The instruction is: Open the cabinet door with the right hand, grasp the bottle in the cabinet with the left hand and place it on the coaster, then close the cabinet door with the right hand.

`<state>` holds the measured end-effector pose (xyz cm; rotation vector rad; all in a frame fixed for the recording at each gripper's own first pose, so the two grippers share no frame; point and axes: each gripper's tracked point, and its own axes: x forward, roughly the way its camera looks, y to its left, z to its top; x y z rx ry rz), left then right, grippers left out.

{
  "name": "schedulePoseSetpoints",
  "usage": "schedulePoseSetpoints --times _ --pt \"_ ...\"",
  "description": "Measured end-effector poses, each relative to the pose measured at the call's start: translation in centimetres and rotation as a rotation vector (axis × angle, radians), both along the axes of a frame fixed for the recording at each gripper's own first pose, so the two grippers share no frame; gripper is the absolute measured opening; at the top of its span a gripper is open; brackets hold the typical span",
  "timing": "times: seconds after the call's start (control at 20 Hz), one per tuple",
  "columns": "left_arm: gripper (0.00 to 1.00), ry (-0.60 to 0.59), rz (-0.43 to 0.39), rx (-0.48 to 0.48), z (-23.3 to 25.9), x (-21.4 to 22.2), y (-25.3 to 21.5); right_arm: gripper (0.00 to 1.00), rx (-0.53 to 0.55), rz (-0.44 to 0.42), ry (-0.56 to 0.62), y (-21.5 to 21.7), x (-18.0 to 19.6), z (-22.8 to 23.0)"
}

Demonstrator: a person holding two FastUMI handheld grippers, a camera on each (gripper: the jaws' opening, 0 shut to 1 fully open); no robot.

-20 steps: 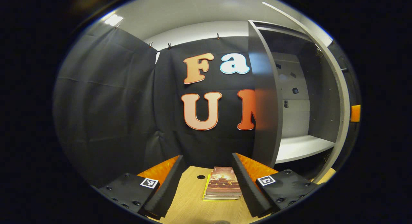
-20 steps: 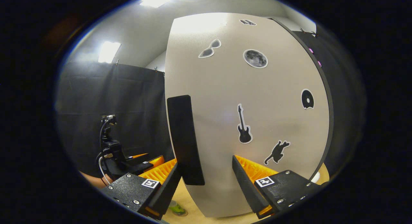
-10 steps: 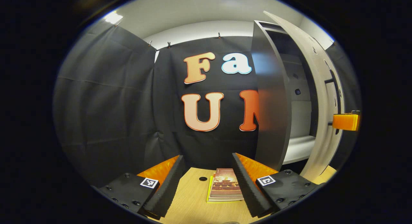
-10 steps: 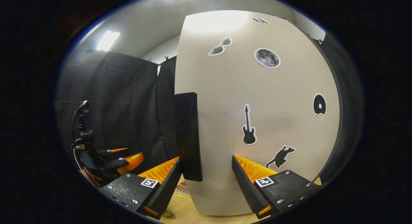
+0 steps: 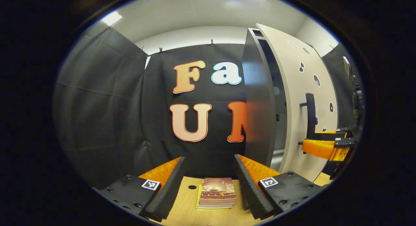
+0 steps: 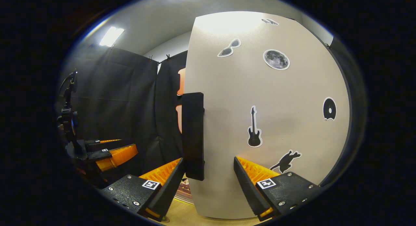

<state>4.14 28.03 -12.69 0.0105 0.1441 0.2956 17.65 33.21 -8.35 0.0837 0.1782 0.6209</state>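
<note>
The step in hand looks like the last one, closing the cabinet door point(image 6: 269, 122): in the right gripper view the sticker-covered door face sits close ahead, with its dark vertical handle point(image 6: 193, 135) standing just above the spread fingers of the right gripper point(image 6: 208, 187), which is released and grips nothing. In the left gripper view the same door point(image 5: 302, 99) is at 3 o'clock, swung nearly to the cabinet's dark side panel point(image 5: 258, 106) with a narrow gap left between them, and the right gripper point(image 5: 320, 147) sits by the handle. The left gripper point(image 5: 208, 187) is also released and empty, hovering over the wooden surface point(image 5: 187, 206) where a stack of books point(image 5: 217, 196) lies at 6 o'clock. I cannot make out the bottle or the coaster clearly. The next move likely calls for a steady push on the door face until it seats flush.
</note>
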Motion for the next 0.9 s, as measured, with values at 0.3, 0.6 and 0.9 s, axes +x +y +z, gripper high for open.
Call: schedulePoseSetpoints --times 0.3,0.6,0.9 --pt "0.99 0.013 -0.024 -0.037 0.5 0.3 -1.2 0.93 0.007 -0.026 -0.037 -3.7 -1.1 2.0" --pt "0.91 -0.015 -0.051 -0.049 3.0 0.4 -4.5 0.93 -0.034 -0.131 -0.068 -10.2 -3.7 3.7" --pt "0.91 -0.063 -0.073 -0.039 7.2 0.2 -8.6 0.93 -0.059 -0.242 -0.105 -16.3 -5.2 5.9"
